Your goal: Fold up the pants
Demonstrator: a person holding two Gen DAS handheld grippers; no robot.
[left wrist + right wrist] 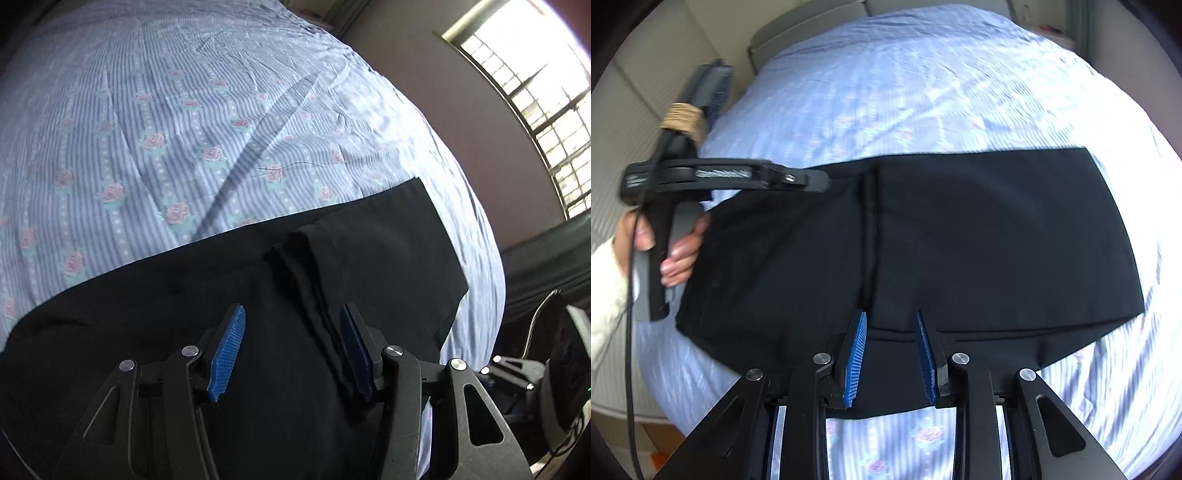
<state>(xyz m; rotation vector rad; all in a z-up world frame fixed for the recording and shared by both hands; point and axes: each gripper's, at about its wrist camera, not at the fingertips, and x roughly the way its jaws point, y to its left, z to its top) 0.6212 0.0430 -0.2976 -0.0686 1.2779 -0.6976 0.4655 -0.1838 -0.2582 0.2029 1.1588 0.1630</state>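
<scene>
Black pants lie flat on the bed, folded over on themselves, with a folded edge running down the middle in the right wrist view. They also fill the lower part of the left wrist view. My left gripper is open and empty just above the cloth near that fold. It also shows from the side in the right wrist view, held by a hand at the pants' left end. My right gripper is open and empty over the pants' near edge.
The bed has a blue striped sheet with pink roses. A wall and a barred window stand to the right in the left wrist view. A grey headboard or cushion is at the far end of the bed.
</scene>
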